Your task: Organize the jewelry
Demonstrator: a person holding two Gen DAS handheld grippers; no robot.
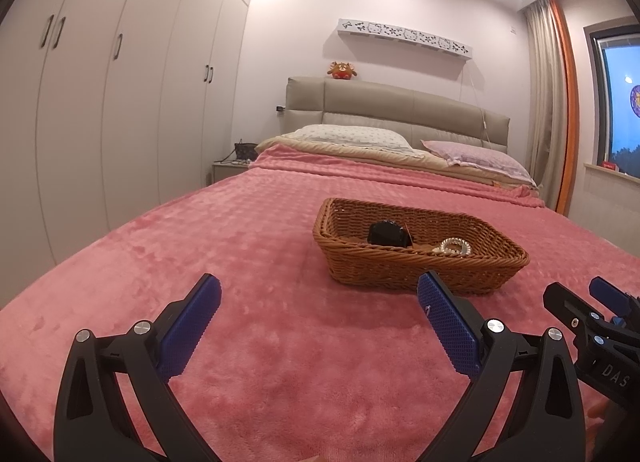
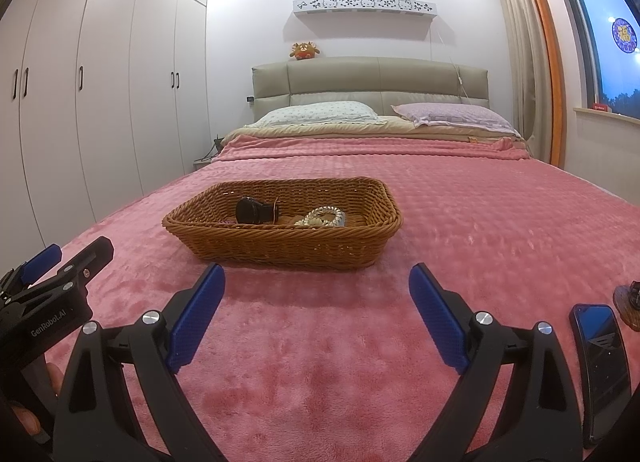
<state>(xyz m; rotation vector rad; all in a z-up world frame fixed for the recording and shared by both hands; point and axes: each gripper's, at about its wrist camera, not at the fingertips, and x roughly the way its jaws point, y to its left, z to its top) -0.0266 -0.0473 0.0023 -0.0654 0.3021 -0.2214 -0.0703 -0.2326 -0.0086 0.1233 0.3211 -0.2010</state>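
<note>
Jewelry basket (image 2: pixel 282 232) on pink blanket (image 2: pixel 320 362), ahead of both empty, spread-apart grippers: left gripper (image 1: pixel 318 298), right gripper (image 2: pixel 316 288).

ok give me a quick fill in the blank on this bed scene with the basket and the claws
1. The brown woven wicker basket rests on a ____ fleece blanket.
2. Inside it, a pale beaded bracelet lies beside a ____ watch.
3. Both the left claw and the right claw are ____ and hold nothing.

Missing words: pink; black; open
</note>
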